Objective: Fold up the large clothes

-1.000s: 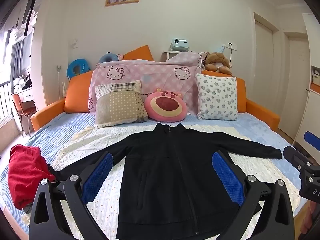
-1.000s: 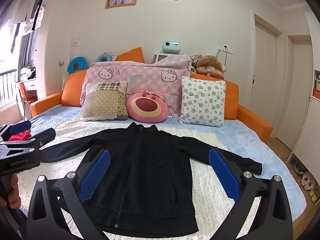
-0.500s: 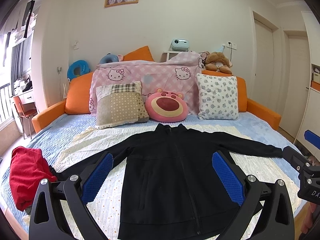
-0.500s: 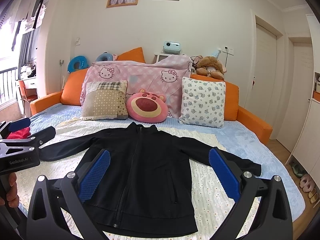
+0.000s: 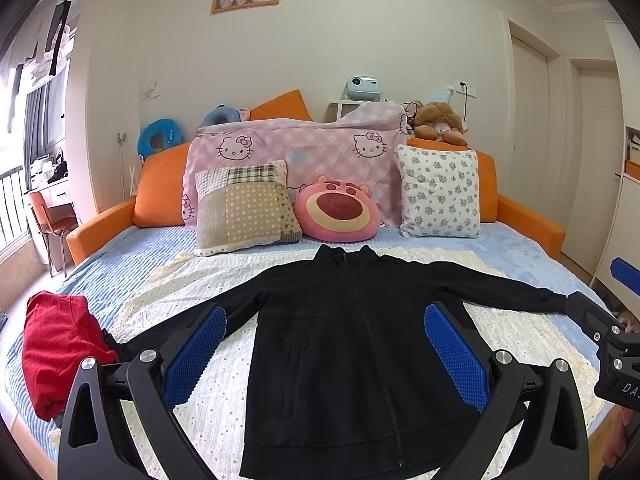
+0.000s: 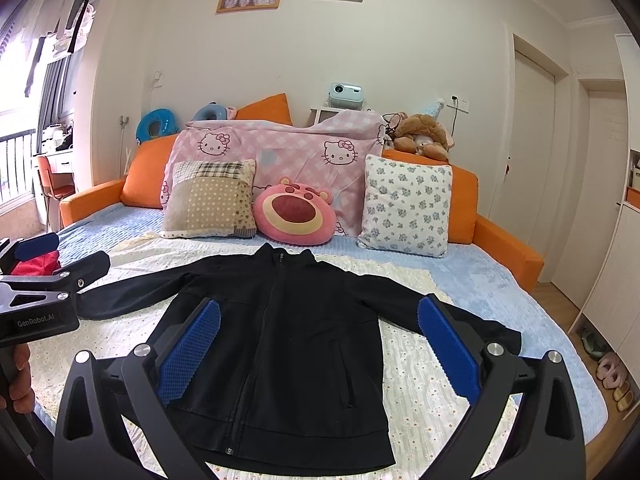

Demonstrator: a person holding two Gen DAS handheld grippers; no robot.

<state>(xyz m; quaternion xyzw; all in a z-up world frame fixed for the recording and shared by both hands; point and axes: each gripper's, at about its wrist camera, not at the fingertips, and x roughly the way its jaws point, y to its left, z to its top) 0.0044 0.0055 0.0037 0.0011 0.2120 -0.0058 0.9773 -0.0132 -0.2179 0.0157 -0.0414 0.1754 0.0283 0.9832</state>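
While both grippers hang above the near edge of the bed, the black jacket lies flat and face up on the pale dotted blanket, collar toward the far pillows, hem toward the near edge, front zipped, both sleeves spread out to the sides.

Left gripper: fingers spread wide, blue pads apart, nothing between them, not touching the cloth. It sits over the jacket's lower body in its own view.

Right gripper: fingers likewise spread wide, empty, clear of the fabric, over the jacket's lower right half.

Left sleeve end lies near a red garment bunched at the bed's left near corner. Right sleeve cuff reaches toward the right edge of the blanket.

Far side of bed: patchwork pillow, pink bear cushion, floral pillow, all well apart from the jacket collar. A hand grips the left gripper's handle at the left edge of the right wrist view.
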